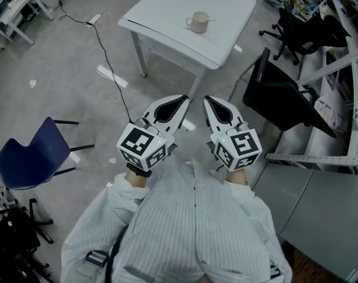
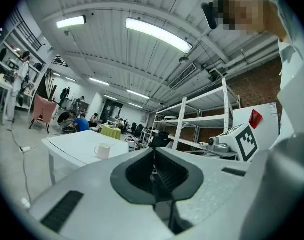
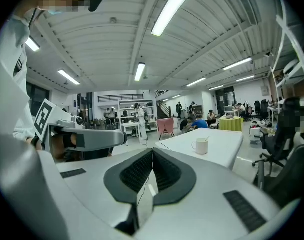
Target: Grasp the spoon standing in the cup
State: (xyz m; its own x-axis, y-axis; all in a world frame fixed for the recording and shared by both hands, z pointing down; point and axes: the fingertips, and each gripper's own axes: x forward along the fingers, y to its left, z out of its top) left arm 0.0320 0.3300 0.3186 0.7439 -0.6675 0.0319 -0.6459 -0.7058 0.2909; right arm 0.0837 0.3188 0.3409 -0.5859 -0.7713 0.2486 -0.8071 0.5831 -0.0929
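Observation:
A cream cup (image 1: pixel 197 22) stands on a white table (image 1: pixel 167 10) far ahead of me, with a spoon (image 1: pixel 207 20) leaning out of it to the right. The cup (image 2: pixel 102 150) is small and distant in the left gripper view, and the cup (image 3: pixel 200 145) with its spoon (image 3: pixel 206 139) is equally far in the right gripper view. My left gripper (image 1: pixel 183 100) and right gripper (image 1: pixel 206 101) are held side by side close to my chest, well short of the table. Both sets of jaws are shut with nothing in them.
A black office chair (image 1: pixel 282 96) stands right of the table, with metal shelving (image 1: pixel 344 63) behind it. A blue chair (image 1: pixel 31 152) is at my left. A cable (image 1: pixel 108 63) runs across the grey floor. People sit and stand far off in the hall.

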